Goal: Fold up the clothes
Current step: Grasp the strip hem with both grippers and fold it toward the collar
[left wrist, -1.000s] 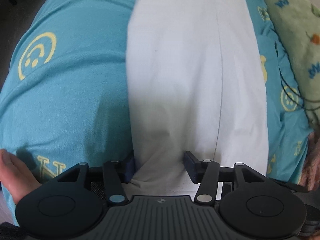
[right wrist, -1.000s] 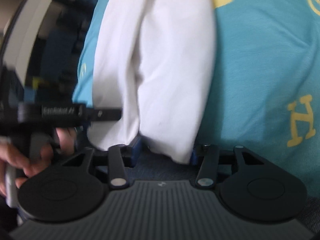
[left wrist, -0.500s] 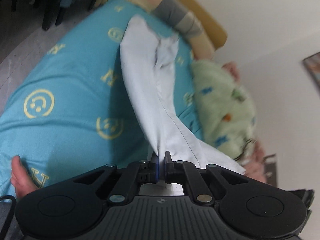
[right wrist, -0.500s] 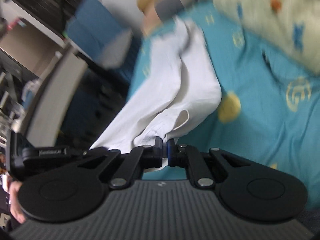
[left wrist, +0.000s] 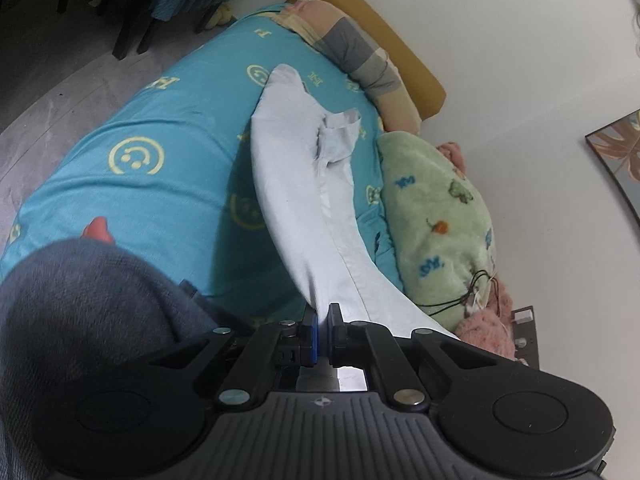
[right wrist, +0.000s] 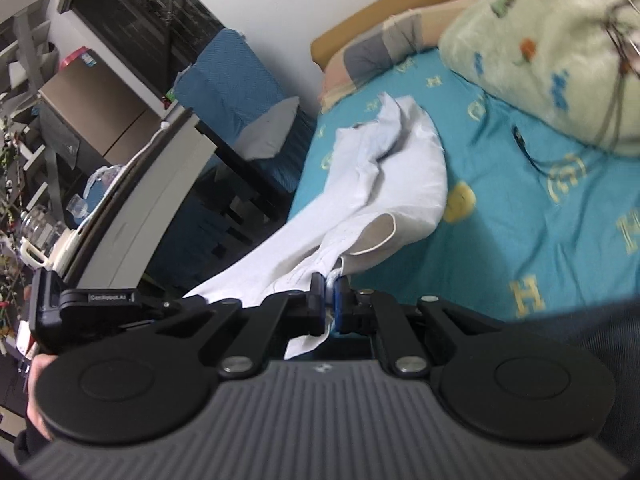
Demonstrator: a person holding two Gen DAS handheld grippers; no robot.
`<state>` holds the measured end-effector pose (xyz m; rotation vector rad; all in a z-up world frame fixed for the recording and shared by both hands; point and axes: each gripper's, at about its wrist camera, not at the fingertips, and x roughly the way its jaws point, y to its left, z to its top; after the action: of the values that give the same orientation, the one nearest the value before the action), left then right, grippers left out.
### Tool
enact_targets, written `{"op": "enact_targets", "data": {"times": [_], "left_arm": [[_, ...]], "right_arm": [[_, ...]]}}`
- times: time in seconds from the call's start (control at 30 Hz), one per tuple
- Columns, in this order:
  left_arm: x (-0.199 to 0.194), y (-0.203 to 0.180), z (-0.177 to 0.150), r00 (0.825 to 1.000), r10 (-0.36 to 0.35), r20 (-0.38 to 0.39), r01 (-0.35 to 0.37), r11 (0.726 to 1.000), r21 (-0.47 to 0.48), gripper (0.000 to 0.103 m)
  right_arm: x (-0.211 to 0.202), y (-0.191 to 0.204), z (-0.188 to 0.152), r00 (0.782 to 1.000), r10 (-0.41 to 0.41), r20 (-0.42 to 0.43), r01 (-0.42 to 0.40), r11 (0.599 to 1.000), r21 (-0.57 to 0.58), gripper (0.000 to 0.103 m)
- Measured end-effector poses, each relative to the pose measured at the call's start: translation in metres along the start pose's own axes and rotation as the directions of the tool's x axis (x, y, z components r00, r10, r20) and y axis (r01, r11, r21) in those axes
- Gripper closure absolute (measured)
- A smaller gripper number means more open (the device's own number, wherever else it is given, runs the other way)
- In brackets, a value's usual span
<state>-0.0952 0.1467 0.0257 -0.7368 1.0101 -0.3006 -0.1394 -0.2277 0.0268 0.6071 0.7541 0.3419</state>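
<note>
Two grippers hold one white garment (left wrist: 296, 184) over the bed (left wrist: 168, 120). Your left gripper (left wrist: 323, 322) has its jaws clenched on a near edge of the garment, the cloth pinched between the blue pads. Your right gripper (right wrist: 328, 300) likewise grips another near edge, jaws pressed tight on the fabric. From both grips the garment runs away from you and down to the bed, where its far end lies crumpled on the teal sheet, just short of the striped pillow (left wrist: 356, 56). Beside the garment, toward the wall, sits a green blanket (left wrist: 436, 216). Your dark sleeve (left wrist: 88, 320) fills the near corner of the left view.
</note>
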Motion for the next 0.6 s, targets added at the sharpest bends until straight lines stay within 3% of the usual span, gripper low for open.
{"op": "enact_targets", "data": {"times": [0.1,0.23,0.43,0.6], "left_arm": [[0.012,0.005,0.001,1.0,0.014,-0.008,-0.014,1.0,-0.014,0.099],[0.035,-0.013,0.033,0.997,0.068,0.028,-0.068,0.997,0.023,0.098],[0.082,-0.032,0.104,0.983,0.141,0.119,-0.153,0.983,0.099,0.098],[0.135,-0.04,0.146,0.957,0.184,0.226,-0.232,0.949,0.213,0.098]], "right_arm": [[0.005,-0.004,-0.003,1.0,-0.024,-0.001,0.024,0.999,0.021,0.096],[0.025,-0.002,0.031,0.998,-0.057,0.042,0.056,0.998,0.003,0.095],[0.093,-0.003,0.086,0.991,-0.11,0.078,0.115,0.991,-0.064,0.095],[0.162,-0.012,0.121,0.978,-0.168,0.127,0.188,0.969,-0.159,0.095]]}}
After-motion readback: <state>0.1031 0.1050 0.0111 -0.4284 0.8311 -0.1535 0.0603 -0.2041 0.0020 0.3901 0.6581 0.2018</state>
